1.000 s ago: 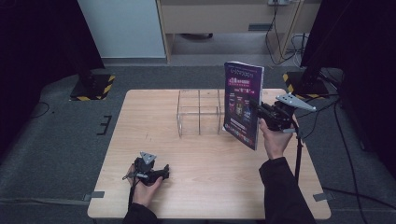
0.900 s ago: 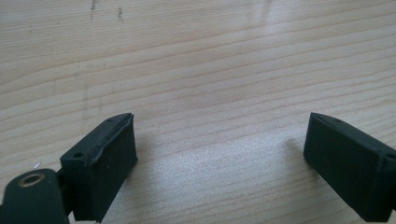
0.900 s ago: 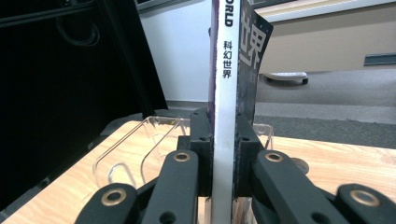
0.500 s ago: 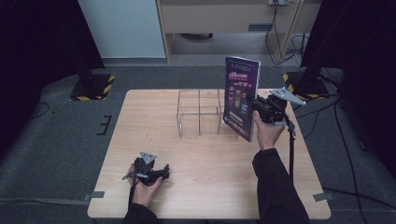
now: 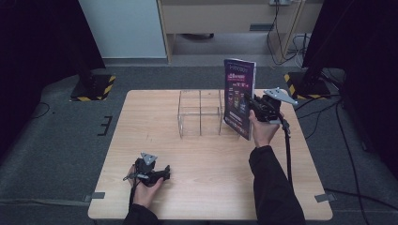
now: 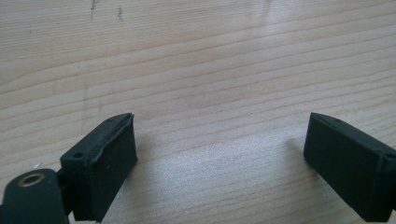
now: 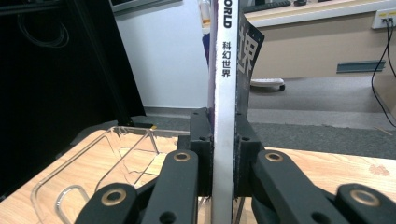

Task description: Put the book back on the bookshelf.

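A purple magazine [image 5: 239,97] stands upright in the air at the right side of the table, held by its spine. My right gripper [image 5: 256,107] is shut on it; in the right gripper view the white spine [image 7: 225,93] is clamped between both jaws. A clear acrylic rack [image 5: 200,112] stands on the table just left of the magazine, and appears low at the left in the right gripper view as the rack [image 7: 107,158]. My left gripper [image 5: 159,174] rests near the table's front left, open, with bare wood between its pads [image 6: 109,158].
The wooden table [image 5: 206,187] has free room across its front and left. Beyond its far edge are grey carpet, a white panel [image 5: 124,28], a wooden cabinet [image 5: 225,16], and black stands with yellow-striped feet [image 5: 94,86]. A cable [image 5: 287,150] trails from my right gripper.
My right gripper has carried the magazine left and slightly away from me, closer to the acrylic rack. The left gripper has stayed in place.
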The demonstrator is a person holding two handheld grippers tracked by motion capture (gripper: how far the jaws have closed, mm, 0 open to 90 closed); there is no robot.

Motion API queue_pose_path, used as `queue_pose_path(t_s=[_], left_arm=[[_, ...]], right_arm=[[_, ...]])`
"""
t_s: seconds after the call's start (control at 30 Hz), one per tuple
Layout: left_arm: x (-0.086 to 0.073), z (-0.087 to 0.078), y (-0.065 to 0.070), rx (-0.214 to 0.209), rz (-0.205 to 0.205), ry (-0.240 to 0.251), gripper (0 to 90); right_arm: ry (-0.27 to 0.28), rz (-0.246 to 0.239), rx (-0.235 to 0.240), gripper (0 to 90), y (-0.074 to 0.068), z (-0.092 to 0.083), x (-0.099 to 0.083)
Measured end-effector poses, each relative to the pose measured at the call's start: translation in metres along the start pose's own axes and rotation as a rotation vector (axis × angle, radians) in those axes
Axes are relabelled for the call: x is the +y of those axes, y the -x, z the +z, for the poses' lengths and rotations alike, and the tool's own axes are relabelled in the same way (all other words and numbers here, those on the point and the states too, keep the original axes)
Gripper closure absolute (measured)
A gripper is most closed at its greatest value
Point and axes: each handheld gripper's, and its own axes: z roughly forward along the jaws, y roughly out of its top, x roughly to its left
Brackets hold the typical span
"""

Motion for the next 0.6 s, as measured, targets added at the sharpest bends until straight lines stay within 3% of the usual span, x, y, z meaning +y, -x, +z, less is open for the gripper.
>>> queue_pose_path(t_s=[0.6], left_arm=[[0.000, 0.000, 0.000, 0.000, 0.000, 0.000, 8.4]], right_arm=[[0.013, -0.009, 0.003, 82.7, -0.006, 0.004, -0.013]])
